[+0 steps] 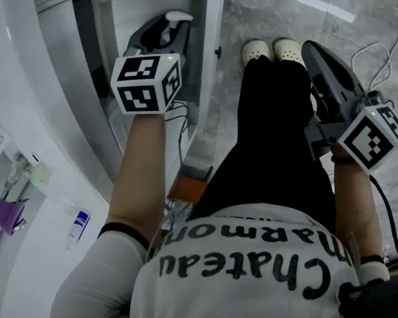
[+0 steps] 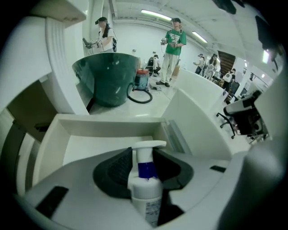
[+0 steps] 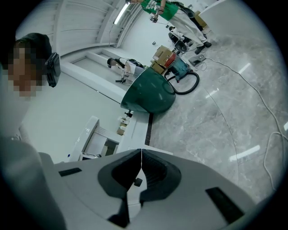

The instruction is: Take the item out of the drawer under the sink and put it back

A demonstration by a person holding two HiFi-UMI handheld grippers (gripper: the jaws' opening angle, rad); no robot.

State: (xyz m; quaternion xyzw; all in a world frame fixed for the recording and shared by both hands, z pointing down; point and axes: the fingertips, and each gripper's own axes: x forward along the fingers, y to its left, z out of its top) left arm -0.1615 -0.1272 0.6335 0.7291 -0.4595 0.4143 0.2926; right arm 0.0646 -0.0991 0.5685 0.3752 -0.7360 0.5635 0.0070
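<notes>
Evidently mid-task, the open drawer [image 2: 108, 128] under the sink shows only its bare white bottom. The pump bottle [image 2: 146, 191] hangs above it, clamped on both sides by the left gripper's [image 2: 144, 155] fingers [image 2: 112, 173]. The right gripper [image 3: 141, 155], closed on nothing, waits spare over the marble floor [image 3: 216, 112].

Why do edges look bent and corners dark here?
Left gripper view: wide lens bows the drawer walls, corners go dark, the pump bottle is soft. Right gripper view: same bowing, light streaks on the floor. Head view: straighter, glare too.
</notes>
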